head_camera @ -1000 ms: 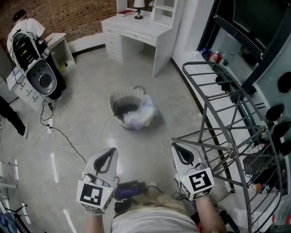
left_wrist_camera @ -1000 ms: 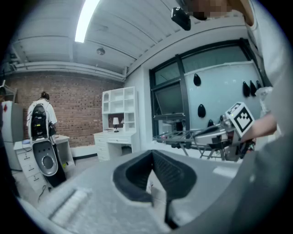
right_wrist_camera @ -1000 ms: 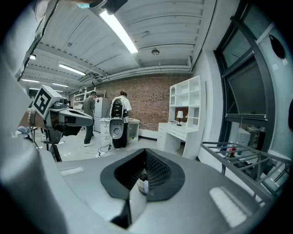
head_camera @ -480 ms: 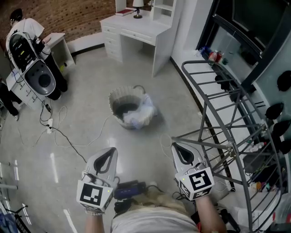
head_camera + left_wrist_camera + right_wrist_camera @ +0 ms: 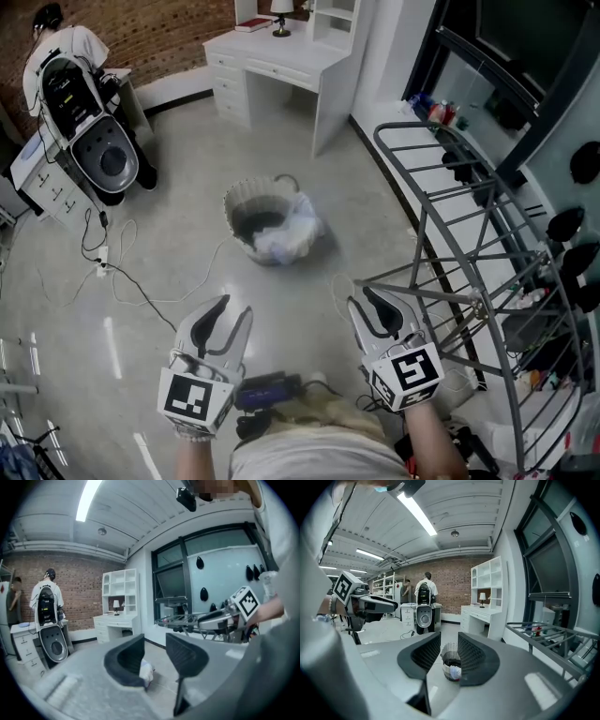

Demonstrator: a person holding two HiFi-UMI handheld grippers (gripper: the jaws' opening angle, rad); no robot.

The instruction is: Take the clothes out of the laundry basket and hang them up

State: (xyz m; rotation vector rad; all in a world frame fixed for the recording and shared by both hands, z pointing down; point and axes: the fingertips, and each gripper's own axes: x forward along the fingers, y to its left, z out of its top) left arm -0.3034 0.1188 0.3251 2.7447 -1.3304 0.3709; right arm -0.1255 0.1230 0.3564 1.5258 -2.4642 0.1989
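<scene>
A pale woven laundry basket (image 5: 246, 199) stands on the grey floor ahead of me, with light clothes (image 5: 289, 240) heaped at its right side. My left gripper (image 5: 231, 315) and right gripper (image 5: 367, 302) are held side by side well short of it, both pointing toward it. Their jaws have just been opening and both stand open with nothing between them. Through the gap of the left gripper (image 5: 154, 660) I see a bit of pale cloth (image 5: 146, 671) far off. The basket (image 5: 451, 660) shows beyond the right gripper (image 5: 449, 656). A grey metal drying rack (image 5: 469, 281) stands at my right.
At the back is a white desk with shelves (image 5: 281, 61). A person (image 5: 66, 42) stands at back left beside a dark machine (image 5: 98, 155) and white drawers. Cables (image 5: 122, 281) trail over the floor on the left. A dark window wall runs behind the rack.
Both grippers' jaws have parted from shut to open. The hands have stayed in place. The person and machine at back left have shifted a little.
</scene>
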